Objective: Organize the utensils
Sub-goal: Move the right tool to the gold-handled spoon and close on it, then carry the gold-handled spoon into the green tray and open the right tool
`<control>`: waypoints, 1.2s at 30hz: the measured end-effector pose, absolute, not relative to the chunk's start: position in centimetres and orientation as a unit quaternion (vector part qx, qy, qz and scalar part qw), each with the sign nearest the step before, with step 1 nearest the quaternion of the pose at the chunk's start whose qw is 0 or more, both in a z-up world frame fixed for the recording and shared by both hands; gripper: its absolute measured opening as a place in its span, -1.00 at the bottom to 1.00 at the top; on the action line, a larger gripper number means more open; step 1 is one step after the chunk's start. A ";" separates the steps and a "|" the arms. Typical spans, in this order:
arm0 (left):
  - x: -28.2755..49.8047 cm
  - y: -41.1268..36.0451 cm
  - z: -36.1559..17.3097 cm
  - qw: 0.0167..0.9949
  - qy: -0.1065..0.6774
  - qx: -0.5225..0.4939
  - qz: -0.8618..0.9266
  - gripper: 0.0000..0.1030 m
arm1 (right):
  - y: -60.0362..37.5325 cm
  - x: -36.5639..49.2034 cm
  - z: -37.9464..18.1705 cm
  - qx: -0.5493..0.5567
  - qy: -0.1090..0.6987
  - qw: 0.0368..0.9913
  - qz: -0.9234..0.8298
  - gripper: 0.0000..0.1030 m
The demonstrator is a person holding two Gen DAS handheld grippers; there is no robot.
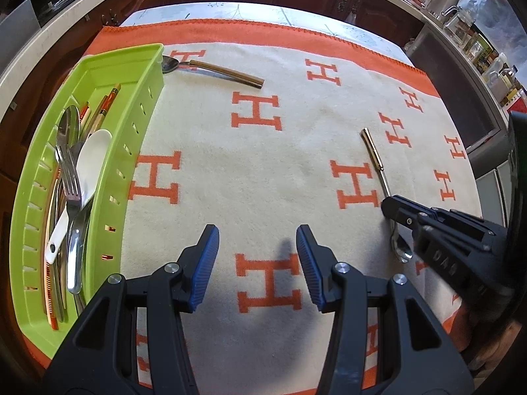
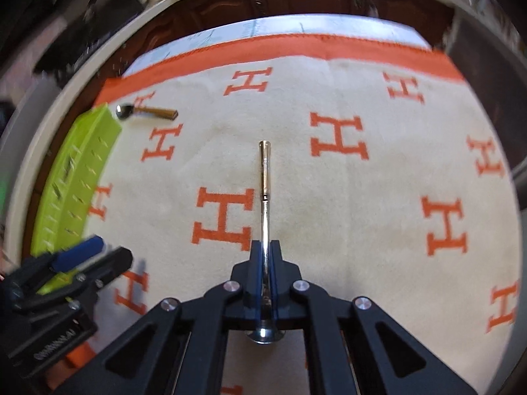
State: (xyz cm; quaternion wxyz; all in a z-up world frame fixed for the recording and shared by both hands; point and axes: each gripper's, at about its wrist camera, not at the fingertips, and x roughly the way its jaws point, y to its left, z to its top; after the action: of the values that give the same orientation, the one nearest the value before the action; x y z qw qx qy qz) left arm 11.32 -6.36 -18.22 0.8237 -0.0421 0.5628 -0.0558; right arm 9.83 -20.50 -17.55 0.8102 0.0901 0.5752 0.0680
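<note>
Spoon (image 2: 265, 197) in the right tongs (image 2: 265, 253) is my job at this moment: the 2 blue pads are pressed onto its thin steel neck, just ahead of the bowl, with the gold handle pointing away from me over the blanket (image 2: 378, 214). From the left wrist view the bowl looks to be touching the cloth or barely clear of it; I cannot tell which. To do this well I would lift straight up before swinging, because the grip sits far from the middle and the long handle could droop or twist between the pads. I would keep the squeeze firm, carry it level toward the green tray (image 1: 138, 105) on the far left, and lower it lengthwise so it lies along the utensils already there.

Left tongs (image 1: 257, 263) hang spread wide over the table, holding nothing, just beside the tray's long wall.

The spoon is slim and shiny, a small round polished bowl, a narrow silver stem, then a thicker brassy handle with a squared tip. A second spoon (image 1: 210, 69) of the same kind lies near the tray's far corner, bowl almost against the rim. Inside the tray I see a fork (image 1: 67, 171), a white ladle spoon (image 1: 82, 177), steel pieces and chopsticks (image 1: 105, 105).
</note>
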 end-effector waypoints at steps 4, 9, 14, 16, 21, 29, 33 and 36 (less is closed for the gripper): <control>10.9 -6.1 -17.7 0.828 0.556 -0.045 -0.054 -0.12 | -22.0 9.3 -17.8 0.172 0.582 0.789 0.092 -0.94; 10.3 -6.0 -16.7 0.834 0.547 -0.045 -0.054 -0.12 | -21.6 8.2 -17.1 0.204 0.580 0.781 0.111 -0.94; 9.4 -5.4 -15.4 0.842 0.534 -0.045 -0.052 -0.12 | -20.2 7.3 -15.8 0.204 0.574 0.782 0.128 -0.94; 9.1 -5.1 -14.9 0.844 0.531 -0.047 -0.052 -0.12 | -19.5 6.8 -15.2 0.201 0.572 0.783 0.137 -0.94; 8.1 -3.6 -13.6 0.847 0.528 -0.048 -0.046 -0.12 | -17.0 6.4 -13.9 0.194 0.570 0.783 0.158 -0.94; 6.8 1.4 -11.9 0.856 0.511 -0.072 -0.018 -0.12 | -12.2 6.3 -12.0 0.188 0.571 0.776 0.191 -0.93; 6.3 4.3 -11.6 0.861 0.502 -0.078 0.001 -0.11 | -8.8 6.7 -11.4 0.176 0.577 0.769 0.211 -0.93; 5.9 6.4 -11.7 0.865 0.497 -0.072 0.021 -0.09 | -6.0 7.2 -11.0 0.164 0.579 0.768 0.220 -0.93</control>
State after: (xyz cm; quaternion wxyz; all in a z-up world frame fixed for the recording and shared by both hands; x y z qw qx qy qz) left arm 5.93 6.41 -11.70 0.8646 -0.0722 0.4968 0.0211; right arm 7.16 -6.02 -11.01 0.7677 0.1642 0.5790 0.2200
